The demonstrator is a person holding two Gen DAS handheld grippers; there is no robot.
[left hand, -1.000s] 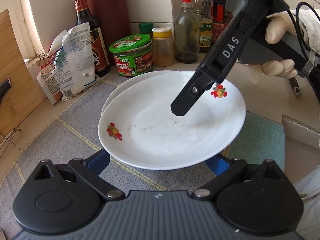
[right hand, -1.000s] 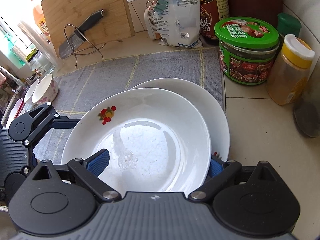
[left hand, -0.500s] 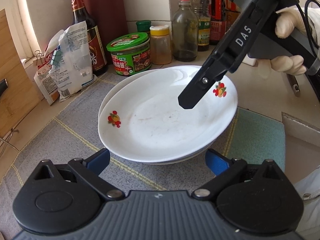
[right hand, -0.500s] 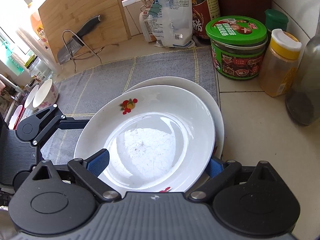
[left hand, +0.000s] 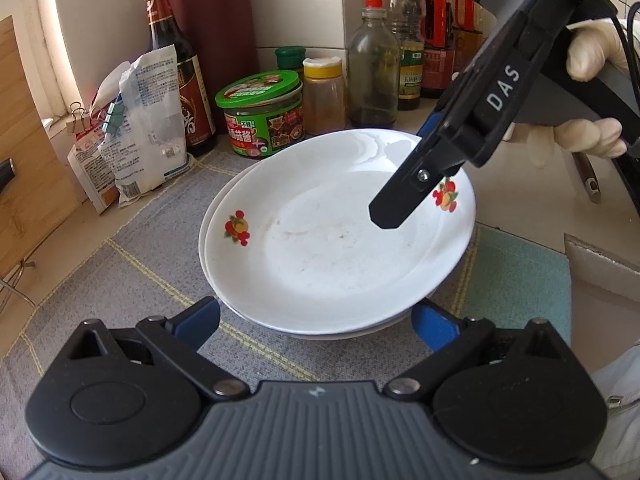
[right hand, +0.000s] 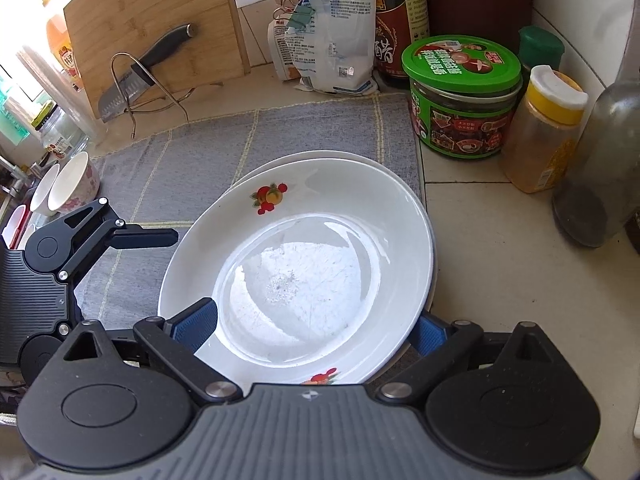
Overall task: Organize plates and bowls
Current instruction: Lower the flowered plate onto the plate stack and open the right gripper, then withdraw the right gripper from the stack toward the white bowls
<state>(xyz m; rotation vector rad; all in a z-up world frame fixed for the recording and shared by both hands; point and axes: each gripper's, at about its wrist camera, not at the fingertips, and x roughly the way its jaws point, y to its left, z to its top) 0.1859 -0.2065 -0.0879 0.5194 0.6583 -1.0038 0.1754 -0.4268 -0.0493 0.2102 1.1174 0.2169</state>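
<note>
Two stacked plates, two bowls

Grey woven mat with yellow grid lines covers the counter. At 12 o'clock, a green-lidded sauce jar; at 1 o'clock, a yellow-capped spice jar; at 10 o'clock, a clipped white plastic bag; at 11 o'clock, a dark vinegar bottle.

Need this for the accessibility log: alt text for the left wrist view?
Two white plates sit stacked on a grey mat, the top one with fruit prints. The right gripper, held by a gloved hand, hangs over the far rim; the left gripper is open nearby. Jars and bottles stand behind.
</note>
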